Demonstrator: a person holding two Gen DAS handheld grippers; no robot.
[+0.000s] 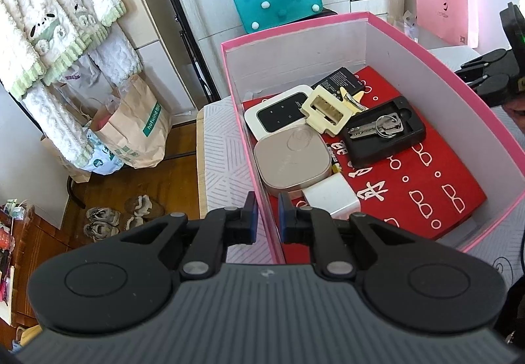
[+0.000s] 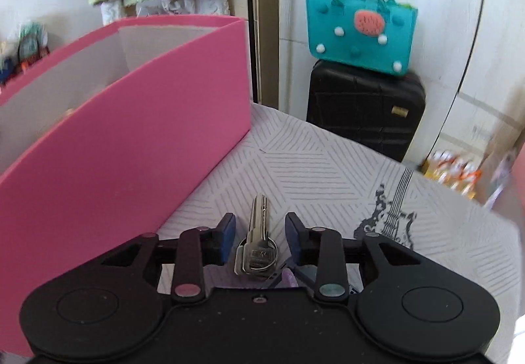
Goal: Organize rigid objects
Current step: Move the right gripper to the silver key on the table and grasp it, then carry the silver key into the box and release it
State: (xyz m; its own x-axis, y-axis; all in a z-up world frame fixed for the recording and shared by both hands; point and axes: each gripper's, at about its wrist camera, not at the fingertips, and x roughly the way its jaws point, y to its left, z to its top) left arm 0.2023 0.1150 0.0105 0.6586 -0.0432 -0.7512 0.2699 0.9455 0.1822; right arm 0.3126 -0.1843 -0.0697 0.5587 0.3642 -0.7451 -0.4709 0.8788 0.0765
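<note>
A pink box stands on the patterned table. Inside it on a red mat lie a gold compact, a white router, a cream clip, a black tray with keys and a white charger. My left gripper straddles the box's near left wall, jaws narrowly apart and not touching it. My right gripper is open on the table to the right of the box, and a silver key lies between its fingers, untouched. The right gripper also shows in the left wrist view.
A teal felt bag sits on a black suitcase behind the table. A pink paper bag hangs at the right. Paper bags and shoes lie on the wooden floor left of the table.
</note>
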